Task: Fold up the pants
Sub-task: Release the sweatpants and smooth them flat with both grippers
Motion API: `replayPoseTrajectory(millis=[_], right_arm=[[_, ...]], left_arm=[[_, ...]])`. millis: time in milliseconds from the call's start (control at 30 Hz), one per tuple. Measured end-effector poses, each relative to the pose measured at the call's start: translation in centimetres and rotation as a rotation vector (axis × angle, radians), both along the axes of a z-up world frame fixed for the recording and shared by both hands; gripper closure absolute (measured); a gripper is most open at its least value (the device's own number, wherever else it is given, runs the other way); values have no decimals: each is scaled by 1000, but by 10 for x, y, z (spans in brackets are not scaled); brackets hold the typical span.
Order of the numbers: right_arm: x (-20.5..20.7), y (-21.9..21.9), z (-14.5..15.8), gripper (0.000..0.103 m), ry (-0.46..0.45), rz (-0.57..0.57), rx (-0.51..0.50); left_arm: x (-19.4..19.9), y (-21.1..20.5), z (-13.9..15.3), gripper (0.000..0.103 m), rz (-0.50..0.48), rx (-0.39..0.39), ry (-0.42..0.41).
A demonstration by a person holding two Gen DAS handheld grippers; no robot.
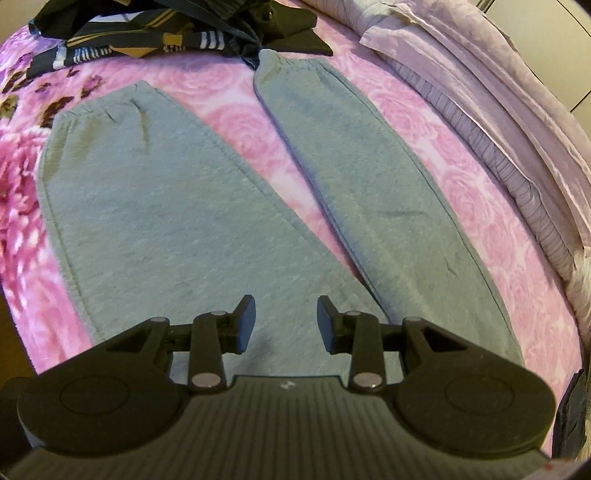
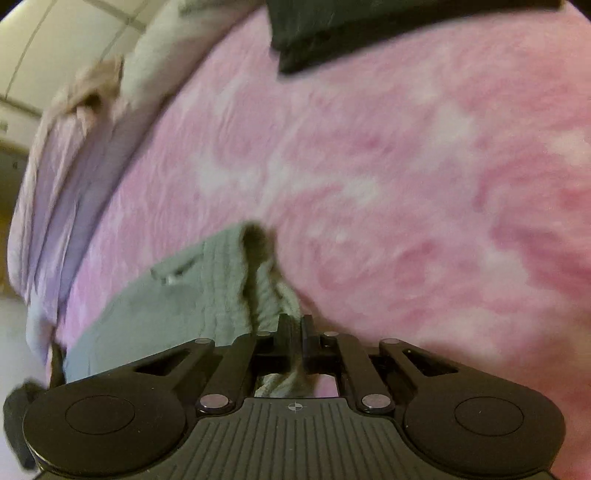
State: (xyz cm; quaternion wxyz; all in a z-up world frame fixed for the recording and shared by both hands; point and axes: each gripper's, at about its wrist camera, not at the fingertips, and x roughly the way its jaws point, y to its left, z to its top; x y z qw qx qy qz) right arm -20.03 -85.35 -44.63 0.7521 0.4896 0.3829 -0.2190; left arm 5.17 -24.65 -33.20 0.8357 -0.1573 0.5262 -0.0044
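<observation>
Grey sweatpants (image 1: pixel 177 206) spread flat on the pink rose-print blanket (image 1: pixel 236 125), both legs fanned apart with a wedge of blanket showing between them, cuffs far off near a heap of dark clothes (image 1: pixel 155 33). Left gripper (image 1: pixel 286 325) hovering over the upper part of the pants, jaws wide apart, nothing between them. Right gripper (image 2: pixel 295 332) clamped tight on a bunched grey edge of the sweatpants (image 2: pixel 207 291), fabric pinched between the fingers. Lilac bedding (image 1: pixel 491 110) folded along the right side.
</observation>
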Motion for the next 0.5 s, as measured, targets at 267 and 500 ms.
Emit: replayPoseTrajectory(millis=[267,500], right_arm=[[20,105,115,101,-208,481,-449],[43,140,101,47,-103,692,-387]], left_arm=[[-18,6,-4,72,20,-9,24],[-28,15,-1,72,39,-13,21]])
